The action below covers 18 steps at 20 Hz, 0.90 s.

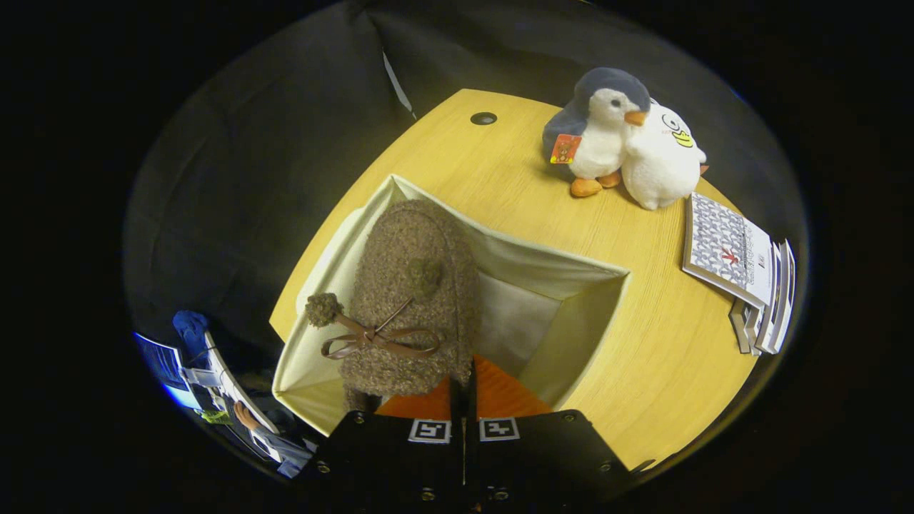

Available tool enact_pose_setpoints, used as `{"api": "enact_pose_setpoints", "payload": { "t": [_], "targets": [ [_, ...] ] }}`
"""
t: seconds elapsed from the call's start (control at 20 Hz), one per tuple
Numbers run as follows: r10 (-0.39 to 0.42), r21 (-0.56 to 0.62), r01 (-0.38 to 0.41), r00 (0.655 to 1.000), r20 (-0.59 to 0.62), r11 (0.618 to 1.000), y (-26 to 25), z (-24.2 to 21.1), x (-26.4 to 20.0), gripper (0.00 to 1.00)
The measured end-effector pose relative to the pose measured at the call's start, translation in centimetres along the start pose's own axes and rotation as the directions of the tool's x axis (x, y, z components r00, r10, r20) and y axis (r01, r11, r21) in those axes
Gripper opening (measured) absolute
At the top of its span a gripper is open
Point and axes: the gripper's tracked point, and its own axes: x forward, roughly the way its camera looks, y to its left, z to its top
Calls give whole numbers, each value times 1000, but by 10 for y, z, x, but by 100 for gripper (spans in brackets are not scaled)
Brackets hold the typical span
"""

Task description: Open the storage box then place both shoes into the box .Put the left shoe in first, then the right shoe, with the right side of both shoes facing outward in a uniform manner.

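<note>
Yellow wooden table carries an open storage box mid-frame; claw at bottom centre pinches a fuzzy brown shoe over it.

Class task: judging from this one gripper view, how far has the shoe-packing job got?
Done: the storage box stands open on the wooden table.
In hand: a brown fuzzy shoe hangs over the box opening, just ahead of the gripper, whose fingers look closed together at its edge.
Left: lowering it in. A second shoe cannot be seen inside yet.
</note>
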Motion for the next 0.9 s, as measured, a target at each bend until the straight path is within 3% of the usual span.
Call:
{"api": "enact_pose_setpoints", "payload": {
  "t": [0.15,0.25,0.45,0.6,0.75,0.9],
  "targets": [
    [-26,-8,26,1000,-18,1000,-4,-5,16,2],
    [-14,-1,14,1000,-7,1000,-1,-3,12,10],
    [25,-17,-24,998,64,1000,5,1,-10,64],
    [45,-22,-42,989,140,999,6,3,-34,92],
    [74,2,-78,961,265,997,12,7,-65,97],
    [47,16,-61,893,448,998,-5,24,-108,97]
  ]
}}
